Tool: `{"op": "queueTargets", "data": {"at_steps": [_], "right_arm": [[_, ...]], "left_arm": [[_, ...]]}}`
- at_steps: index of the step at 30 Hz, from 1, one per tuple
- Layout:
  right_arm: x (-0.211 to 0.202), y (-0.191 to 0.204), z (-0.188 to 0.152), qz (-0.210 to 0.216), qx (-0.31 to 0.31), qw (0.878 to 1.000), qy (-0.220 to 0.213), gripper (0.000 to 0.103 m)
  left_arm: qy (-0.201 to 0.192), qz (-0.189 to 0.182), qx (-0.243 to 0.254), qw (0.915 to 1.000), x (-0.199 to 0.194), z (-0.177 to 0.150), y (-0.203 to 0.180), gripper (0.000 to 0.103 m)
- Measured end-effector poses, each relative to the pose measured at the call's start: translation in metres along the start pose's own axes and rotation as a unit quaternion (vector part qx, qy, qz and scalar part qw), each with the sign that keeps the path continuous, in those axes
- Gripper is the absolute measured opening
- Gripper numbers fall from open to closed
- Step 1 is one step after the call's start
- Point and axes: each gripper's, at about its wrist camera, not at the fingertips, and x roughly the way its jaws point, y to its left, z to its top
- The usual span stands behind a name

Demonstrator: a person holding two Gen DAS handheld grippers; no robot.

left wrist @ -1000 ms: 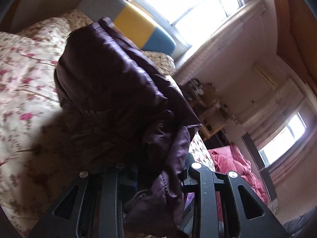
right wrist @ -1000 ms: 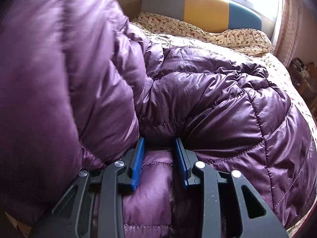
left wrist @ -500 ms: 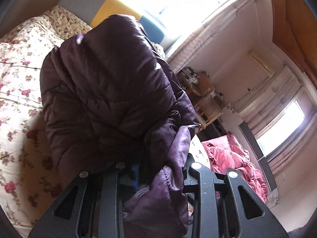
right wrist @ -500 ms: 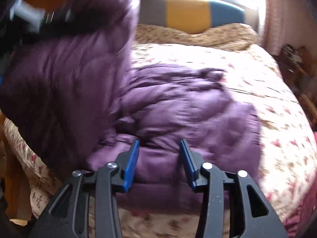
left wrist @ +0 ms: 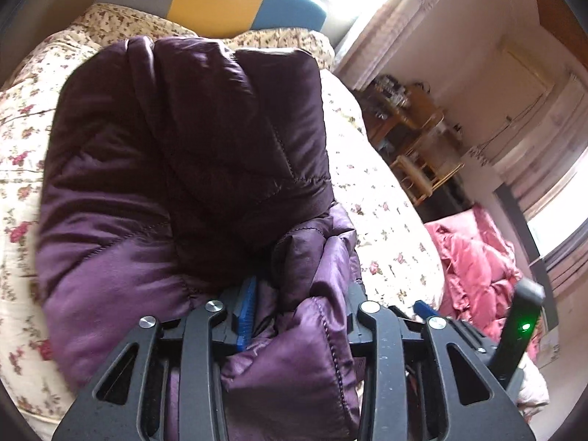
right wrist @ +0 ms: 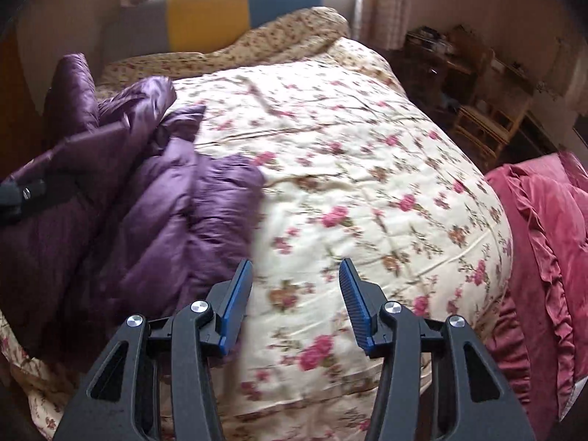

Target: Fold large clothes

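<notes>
A purple quilted down jacket (left wrist: 176, 169) hangs bunched in my left gripper (left wrist: 297, 305), which is shut on a thick fold of it above the floral bed. In the right wrist view the same jacket (right wrist: 154, 198) lies heaped at the bed's left side. My right gripper (right wrist: 294, 305) is open and empty, hovering over the bare floral quilt just right of the jacket. The right gripper's body also shows at the lower right of the left wrist view (left wrist: 514, 334).
The bed's floral quilt (right wrist: 367, 169) fills the middle, with a grey, yellow and blue headboard (right wrist: 220, 11) behind. A pink ruffled blanket (right wrist: 544, 228) lies at the right. Wooden furniture (right wrist: 474, 110) stands past the bed's right edge.
My right gripper let go of the jacket, opened and pulled back to the right over the bare quilt. My left gripper kept its hold and the jacket shifted to the bed's left.
</notes>
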Motion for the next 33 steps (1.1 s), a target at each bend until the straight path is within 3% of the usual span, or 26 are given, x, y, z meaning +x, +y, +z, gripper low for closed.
{"op": "queueTargets", "data": {"at_steps": [9, 12, 14, 21, 25, 29, 33], "right_arm": [[0.025, -0.017, 0.006, -0.045, -0.016, 0.999, 0.023, 0.049], [0.027, -0.018, 0.007, -0.051, -0.023, 0.998, 0.026, 0.053], [0.026, -0.017, 0.007, -0.054, -0.027, 0.998, 0.024, 0.055], [0.016, -0.004, 0.008, -0.053, -0.038, 0.998, 0.016, 0.057], [0.006, 0.005, 0.012, -0.049, -0.045, 0.998, 0.006, 0.057], [-0.005, 0.013, 0.016, -0.046, -0.053, 0.998, -0.005, 0.058], [-0.019, 0.021, 0.02, -0.034, -0.053, 0.998, -0.018, 0.058]], "left_arm": [[0.02, 0.041, 0.061, 0.9971, 0.046, -0.023, -0.036, 0.037], [0.02, 0.023, 0.063, 0.9975, 0.038, -0.02, -0.038, 0.056], [0.015, 0.003, 0.071, 0.9974, 0.026, -0.018, -0.043, 0.072], [-0.02, -0.043, 0.07, 0.9964, -0.027, -0.014, -0.042, 0.073], [-0.063, -0.064, 0.062, 0.994, -0.069, -0.009, -0.038, 0.073], [-0.108, -0.059, 0.032, 0.9919, -0.107, -0.007, -0.013, 0.073], [-0.145, -0.013, -0.035, 0.9888, -0.131, -0.016, 0.034, 0.073]]}}
